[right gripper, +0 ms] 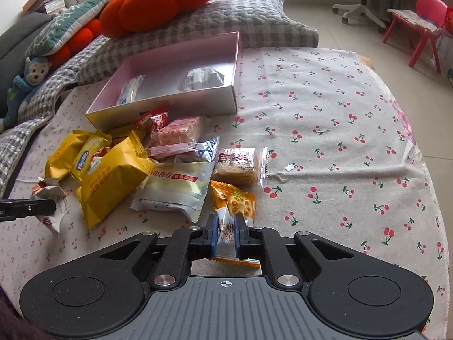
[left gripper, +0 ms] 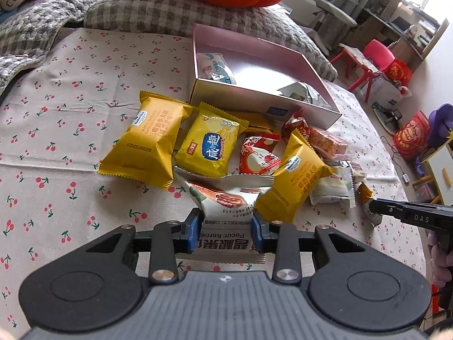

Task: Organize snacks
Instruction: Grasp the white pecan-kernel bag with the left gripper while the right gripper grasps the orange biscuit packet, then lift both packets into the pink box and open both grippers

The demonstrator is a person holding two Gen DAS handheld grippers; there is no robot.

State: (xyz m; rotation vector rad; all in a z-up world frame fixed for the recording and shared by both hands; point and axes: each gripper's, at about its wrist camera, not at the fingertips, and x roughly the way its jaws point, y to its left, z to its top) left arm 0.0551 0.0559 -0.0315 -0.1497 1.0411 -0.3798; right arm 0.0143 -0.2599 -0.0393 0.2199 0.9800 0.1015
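Left gripper (left gripper: 226, 226): its blue pads were closed partway on the pecan kernel packet (left gripper: 226, 198), pinching the packet's lower half at the near edge of the pile.
Right gripper (right gripper: 226, 233): squeezed almost fully together on the orange cracker packet (right gripper: 235, 201), gripping the thin wrapper end nearest the camera.
Box (left gripper: 308, 62): open, pink-lined, standing on the cherry-print cloth (left gripper: 56, 141) just behind the pile, its front wall touching the nearest packets.
Risk, left: the grip sat on slack foil, so the pecan kernel packet could likely slide out or swing on the way to the box.
Risk, right: only the crimped end was held; the heavier cracker end hung forward and might tear free or tilt out.
Risk, pile: the pecan kernel packet's top edge touched the yellow packets, so lifting it could probably drag or scatter them.
Count, in box: two wrapped snacks, one at each end.
Count, large yellow waffle packets (left gripper: 147, 141): two seen in the left view.
Count, grippers loaded: two, one packet each.
Count, loose pile: around ten packets; overlaps hid an exact total.
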